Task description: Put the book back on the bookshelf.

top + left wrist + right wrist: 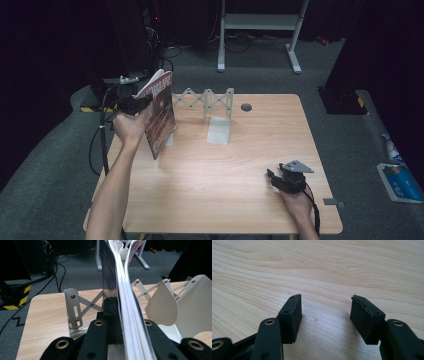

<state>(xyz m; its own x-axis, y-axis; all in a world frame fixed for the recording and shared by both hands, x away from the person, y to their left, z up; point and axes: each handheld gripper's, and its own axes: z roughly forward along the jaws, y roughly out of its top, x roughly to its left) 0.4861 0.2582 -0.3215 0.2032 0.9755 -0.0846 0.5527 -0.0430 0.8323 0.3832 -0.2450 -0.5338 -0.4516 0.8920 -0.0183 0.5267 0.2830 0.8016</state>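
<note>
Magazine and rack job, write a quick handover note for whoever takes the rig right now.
Left gripper: shut on the magazine, held upright at the left end of the white expanding rack.
Right gripper: open, holding nothing, low over the table at the near right.
Done: magazine picked up and brought to the rack.
Left: probably seat it between the rack's dividers and let go; it is not released yet.
</note>
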